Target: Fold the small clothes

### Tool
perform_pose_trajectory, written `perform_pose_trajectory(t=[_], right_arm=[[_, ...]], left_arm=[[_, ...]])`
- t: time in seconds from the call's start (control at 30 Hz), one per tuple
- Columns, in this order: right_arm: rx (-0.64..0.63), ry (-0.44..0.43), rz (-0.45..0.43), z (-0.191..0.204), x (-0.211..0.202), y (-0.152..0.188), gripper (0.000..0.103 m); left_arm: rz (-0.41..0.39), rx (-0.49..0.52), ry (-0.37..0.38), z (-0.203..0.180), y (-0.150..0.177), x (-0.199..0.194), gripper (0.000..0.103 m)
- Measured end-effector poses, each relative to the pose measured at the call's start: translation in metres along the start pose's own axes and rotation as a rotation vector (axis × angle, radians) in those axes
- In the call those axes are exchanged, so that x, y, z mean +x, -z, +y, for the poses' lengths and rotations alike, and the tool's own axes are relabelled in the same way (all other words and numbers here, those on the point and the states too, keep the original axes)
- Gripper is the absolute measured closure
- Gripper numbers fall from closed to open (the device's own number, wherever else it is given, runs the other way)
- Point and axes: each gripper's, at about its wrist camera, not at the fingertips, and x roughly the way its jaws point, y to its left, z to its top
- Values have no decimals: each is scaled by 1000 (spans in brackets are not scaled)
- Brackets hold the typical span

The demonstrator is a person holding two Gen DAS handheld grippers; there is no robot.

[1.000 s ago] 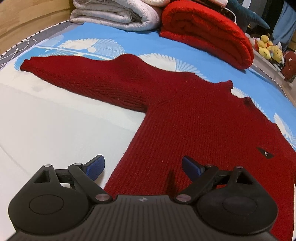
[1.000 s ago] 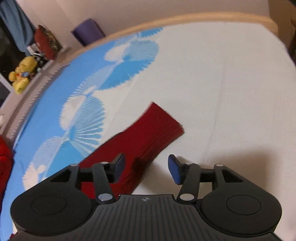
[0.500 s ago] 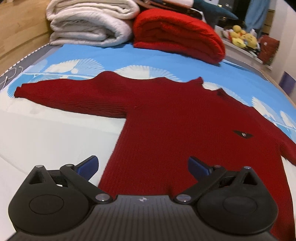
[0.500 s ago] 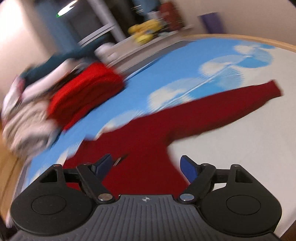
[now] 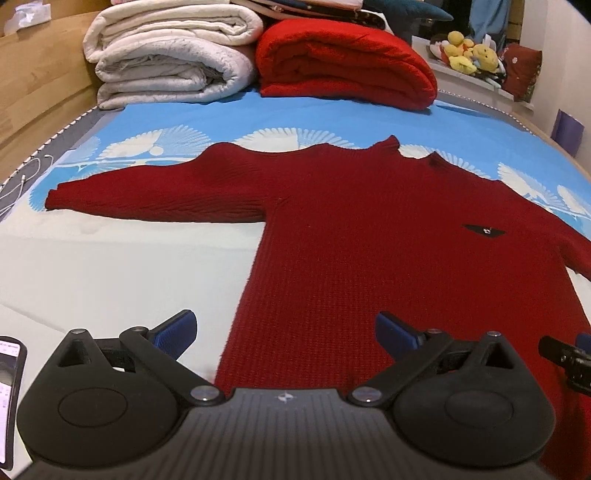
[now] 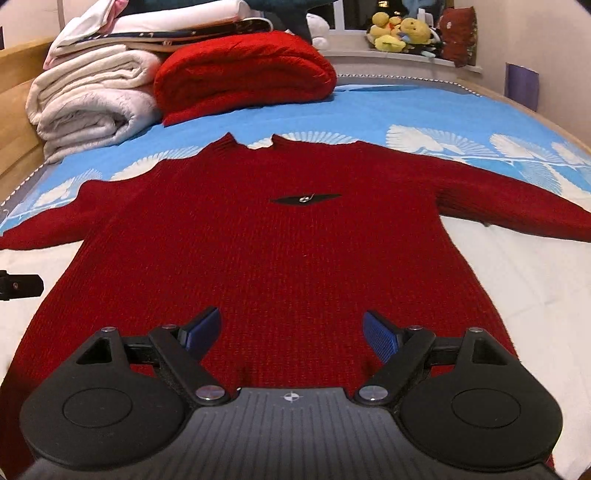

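Observation:
A dark red knitted sweater (image 5: 369, 236) (image 6: 288, 258) lies flat, front up, on the bed, both sleeves spread out sideways and a small black badge on the chest. My left gripper (image 5: 284, 332) hovers open over the sweater's lower left edge, its jaws wide with nothing between them. Over the middle of the hem, my right gripper (image 6: 291, 332) is open too and holds nothing. The right gripper's tip shows at the right edge of the left wrist view; the left gripper's tip shows at the left edge of the right wrist view.
Folded white blankets (image 5: 170, 55) and a folded bright red blanket (image 5: 343, 59) are stacked at the head of the bed. Plush toys (image 6: 399, 33) sit on a ledge behind. A phone (image 5: 9, 387) lies at the near left. A wooden bed frame (image 5: 33, 77) runs along the left.
The right gripper swung from the right sleeve's cuff to the middle of the hem and its jaws widened. The left gripper turned to face the sweater squarely and opened a little more.

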Motion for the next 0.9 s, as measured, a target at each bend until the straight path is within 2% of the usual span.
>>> perform_pose_trajectory(t=[0.37, 0.9], right_arm=[[-12, -35, 18, 9, 1, 0, 18], [18, -38, 54, 3, 5, 0, 18]], left_arm=[[-10, 14, -27, -4, -1, 0, 0], [15, 6, 4, -8, -2, 4, 0]])
